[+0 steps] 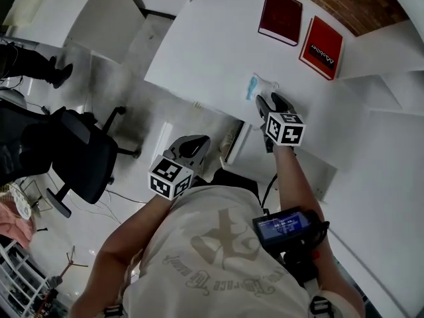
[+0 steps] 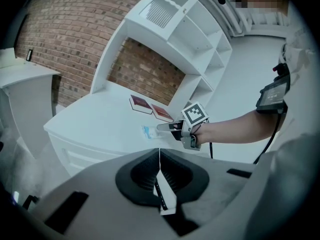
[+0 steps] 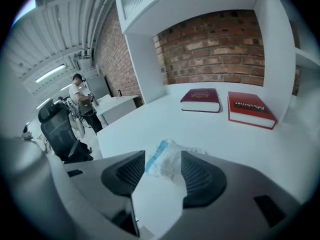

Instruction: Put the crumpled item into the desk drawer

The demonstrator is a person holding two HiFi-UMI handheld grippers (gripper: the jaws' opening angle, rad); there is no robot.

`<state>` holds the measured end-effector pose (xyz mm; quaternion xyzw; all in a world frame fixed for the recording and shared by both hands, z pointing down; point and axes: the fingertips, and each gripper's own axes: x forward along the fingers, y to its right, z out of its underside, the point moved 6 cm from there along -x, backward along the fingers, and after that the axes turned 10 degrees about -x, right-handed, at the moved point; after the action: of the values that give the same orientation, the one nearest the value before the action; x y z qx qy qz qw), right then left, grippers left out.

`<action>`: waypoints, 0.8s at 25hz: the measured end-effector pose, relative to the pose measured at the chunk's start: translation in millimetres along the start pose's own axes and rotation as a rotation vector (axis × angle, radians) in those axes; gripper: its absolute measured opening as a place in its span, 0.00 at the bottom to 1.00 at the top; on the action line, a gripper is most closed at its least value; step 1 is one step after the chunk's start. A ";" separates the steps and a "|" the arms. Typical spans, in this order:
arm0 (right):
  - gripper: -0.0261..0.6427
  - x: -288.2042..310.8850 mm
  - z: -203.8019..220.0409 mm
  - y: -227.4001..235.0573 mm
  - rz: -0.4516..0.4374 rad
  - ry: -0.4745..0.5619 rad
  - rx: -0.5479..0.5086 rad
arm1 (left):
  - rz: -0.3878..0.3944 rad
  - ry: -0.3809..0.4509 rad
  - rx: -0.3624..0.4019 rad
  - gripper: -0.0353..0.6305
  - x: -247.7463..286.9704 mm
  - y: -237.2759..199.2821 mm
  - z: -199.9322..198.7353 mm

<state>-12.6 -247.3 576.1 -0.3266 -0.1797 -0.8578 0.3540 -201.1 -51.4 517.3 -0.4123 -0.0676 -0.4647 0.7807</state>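
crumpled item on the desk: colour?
The crumpled item is white with a light-blue edge; best in right gripper view.

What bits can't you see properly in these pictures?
- Drawer: head view, the desk top covers it; open or shut, cannot tell.
- Wrapper: right gripper view, the open right tongs cover its sides.
- Dark book: title too small in every view.
- Person far back: right gripper view, too small.
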 end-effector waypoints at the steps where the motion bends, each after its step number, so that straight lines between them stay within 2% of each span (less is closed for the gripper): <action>1: 0.37 2.8 1.2 1.0 0.012 -0.005 0.016 | -0.004 0.000 -0.003 0.09 -0.7 -0.1 1.2; 10: 0.44 25.2 3.4 8.5 0.096 -0.066 0.072 | -0.037 0.007 -0.037 0.09 -5.4 -4.3 7.0; 14: 0.44 34.4 5.0 11.7 0.133 -0.105 0.097 | -0.057 0.007 -0.060 0.09 -8.0 -7.4 13.0; 20: 0.44 42.3 14.6 12.0 0.140 -0.164 0.099 | -0.072 0.002 -0.083 0.09 -7.0 -10.0 17.9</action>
<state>-20.3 -268.4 616.7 -0.3896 -0.2268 -0.7914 0.4128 -207.9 -36.3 531.4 -0.4412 -0.0623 -0.4950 0.7459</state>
